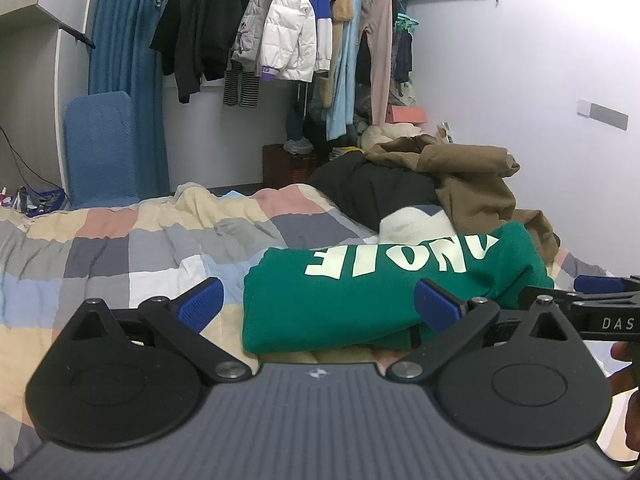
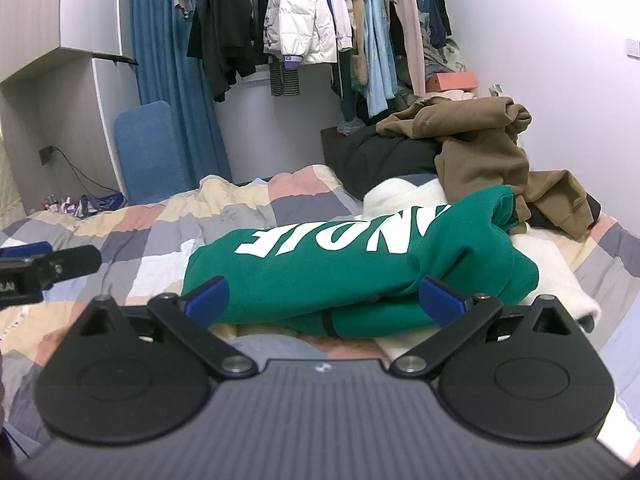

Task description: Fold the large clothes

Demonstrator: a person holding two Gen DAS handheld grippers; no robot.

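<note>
Folded green sweatshirt (image 2: 360, 268) lies on the checked quilt (image 1: 120, 248), long axis running left-right across both views, white lettering upside down to the cameras, right end propped on a white garment (image 2: 556, 276); left gripper (image 1: 320, 304) and right gripper (image 2: 326, 300) both spread wide, holding nothing.

sweatshirt (image 1: 360, 304): green, cream letters | quilt (image 1: 120, 248): pastel checks | curtain (image 1: 120, 40): blue | hoodie (image 1: 468, 184): brown
</note>
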